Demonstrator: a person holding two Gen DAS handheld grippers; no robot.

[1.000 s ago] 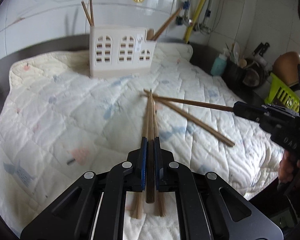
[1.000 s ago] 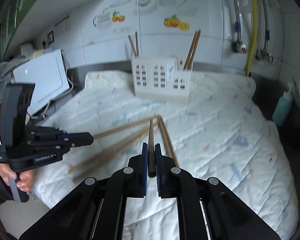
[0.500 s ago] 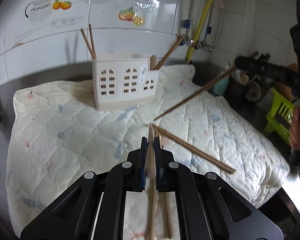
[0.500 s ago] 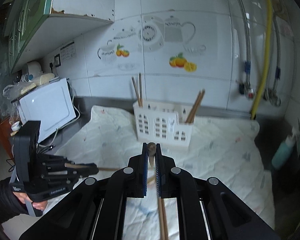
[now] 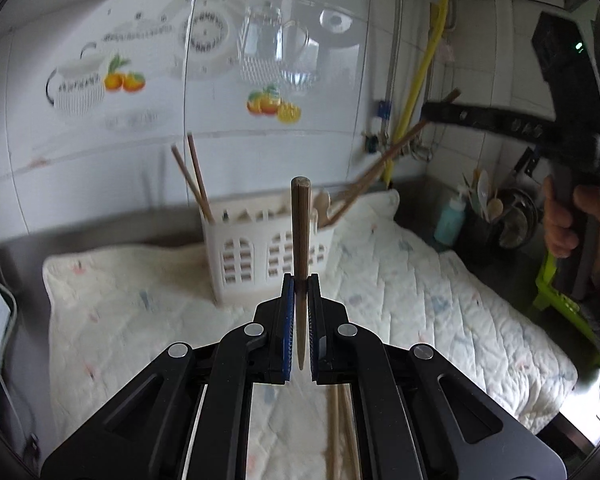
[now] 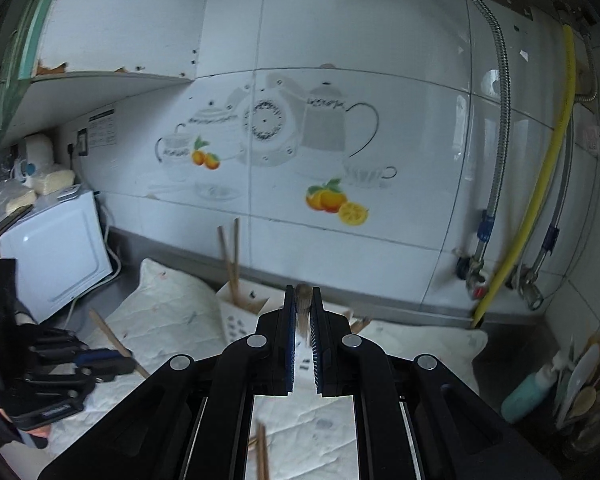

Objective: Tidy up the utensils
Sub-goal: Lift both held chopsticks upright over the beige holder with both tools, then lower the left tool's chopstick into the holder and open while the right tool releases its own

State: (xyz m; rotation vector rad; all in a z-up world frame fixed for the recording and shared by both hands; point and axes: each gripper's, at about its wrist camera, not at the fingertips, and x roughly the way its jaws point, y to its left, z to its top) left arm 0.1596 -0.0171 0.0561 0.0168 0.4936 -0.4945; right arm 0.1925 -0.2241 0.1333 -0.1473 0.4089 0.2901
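Note:
My left gripper [image 5: 299,280] is shut on a wooden chopstick [image 5: 300,232] and holds it upright above the quilted mat [image 5: 420,280], in front of the white utensil caddy [image 5: 252,252]. The caddy holds two chopsticks [image 5: 194,184] on its left and more on its right. My right gripper [image 6: 302,292] is shut on another chopstick [image 6: 303,304], seen end-on, raised above the caddy [image 6: 236,316]. In the left wrist view the right gripper [image 5: 432,110] holds its chopstick [image 5: 380,164] slanting down toward the caddy's right side. Loose chopsticks [image 5: 340,432] lie on the mat below.
A white microwave [image 6: 56,256] stands at the left. A teal bottle [image 6: 528,392] and a utensil jar [image 6: 588,408] stand at the right, with a green rack [image 5: 556,292] beyond. Pipes and a yellow hose [image 6: 540,192] run down the tiled wall.
Both grippers have lifted their chopsticks off the mat and tilted them up. The right one has swung up and toward the caddy.

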